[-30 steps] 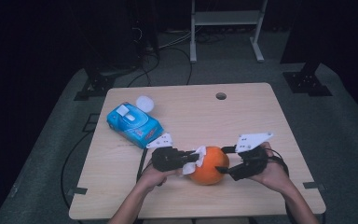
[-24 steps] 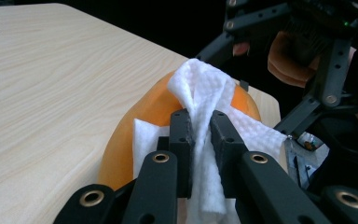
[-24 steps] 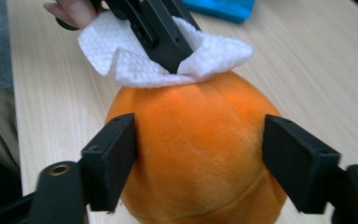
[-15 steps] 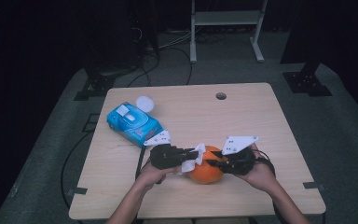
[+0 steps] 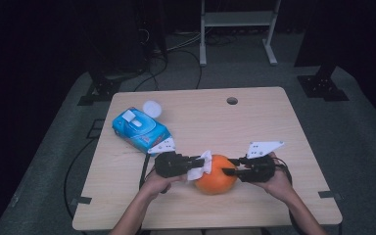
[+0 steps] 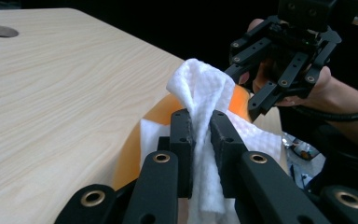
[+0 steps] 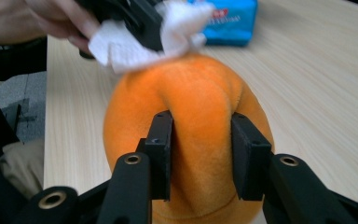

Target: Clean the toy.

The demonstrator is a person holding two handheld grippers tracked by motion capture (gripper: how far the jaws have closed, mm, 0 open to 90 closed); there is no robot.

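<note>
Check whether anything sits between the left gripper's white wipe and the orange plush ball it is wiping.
Nothing visible does. The left gripper pinches the white paper wipe, which lies directly on the orange plush ball. The right gripper squeezes the ball from the opposite side, clear of the wipe. The blue wipes pack lies apart, behind.

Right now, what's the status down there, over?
Left claw shut on white wipe, pressed on orange plush ball. Right claw pinching ball's fabric. Blue wipes pack off to the side, nothing blocking.
</note>
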